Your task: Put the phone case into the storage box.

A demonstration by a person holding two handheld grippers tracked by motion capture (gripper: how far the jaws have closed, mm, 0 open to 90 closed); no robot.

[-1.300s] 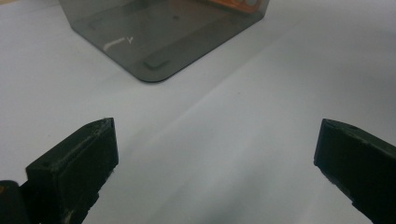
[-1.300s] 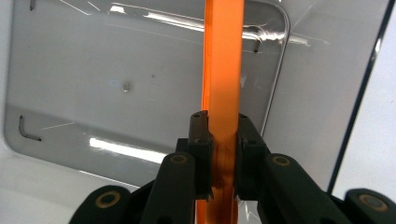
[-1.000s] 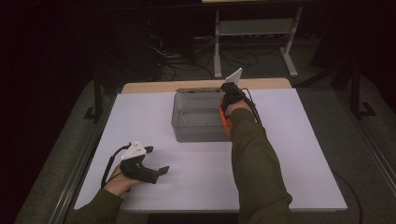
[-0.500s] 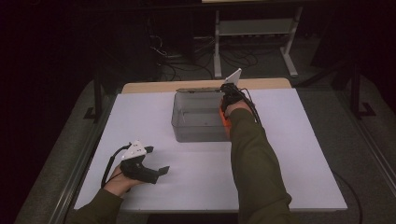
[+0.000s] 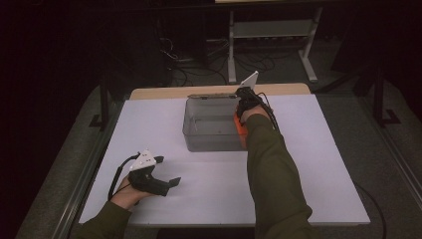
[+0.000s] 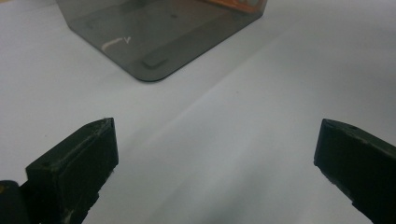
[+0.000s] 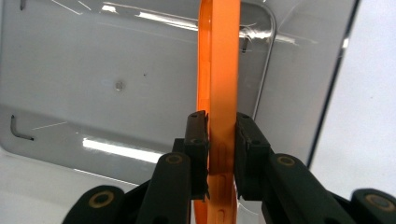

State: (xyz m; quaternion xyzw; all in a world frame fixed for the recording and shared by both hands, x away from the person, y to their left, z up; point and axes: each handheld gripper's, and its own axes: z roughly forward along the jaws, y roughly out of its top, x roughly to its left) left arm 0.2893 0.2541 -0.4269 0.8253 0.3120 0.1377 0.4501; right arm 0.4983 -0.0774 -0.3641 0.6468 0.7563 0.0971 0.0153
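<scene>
Right gripper (image 7: 217, 140): jaws clamped tight on the edge of a flat orange piece (image 7: 218, 70), held upright over the right end of the clear grey bin (image 5: 209, 124). Bin floor looks bare beneath it. Left gripper (image 6: 215, 154): jaws spread wide, nothing between them, resting near the white table's (image 5: 318, 164) front left edge, well apart from the bin.

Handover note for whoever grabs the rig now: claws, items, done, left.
Right claw: shut on the orange case, held edge-on over the clear bin, inside its right wall.
Left claw: open, holding nothing, low over the white table near the front-left edge.
Done: case picked up and brought to the bin.
Left: probably lower it in and release; the case is not set down yet.
</scene>
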